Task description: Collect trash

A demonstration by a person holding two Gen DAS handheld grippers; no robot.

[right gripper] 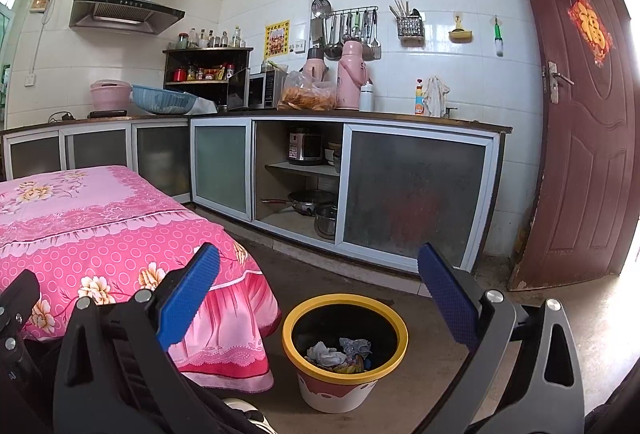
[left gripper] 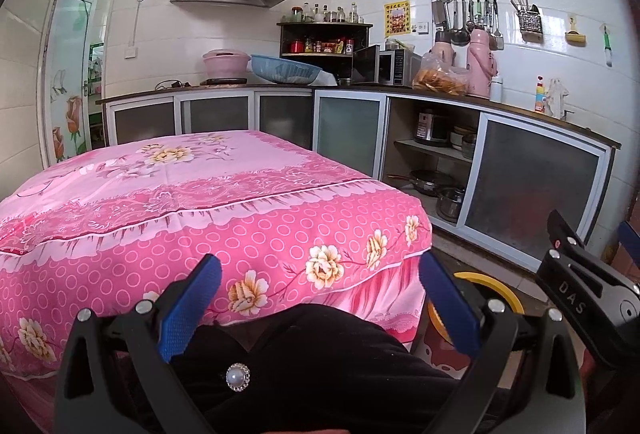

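A yellow-rimmed trash bin stands on the floor by the table's corner. It holds crumpled paper and wrappers. Its rim also shows in the left wrist view, partly hidden by a finger. My right gripper is open and empty, above and just in front of the bin. My left gripper is open and empty, low before the pink floral tablecloth, over a dark-clothed lap. The right gripper's body shows at the left wrist view's right edge. No trash shows on the tablecloth.
The table fills the left. Kitchen cabinets with an open shelf of pots run along the back. The counter holds a microwave, thermoses and a bag of food. A brown door stands open at right.
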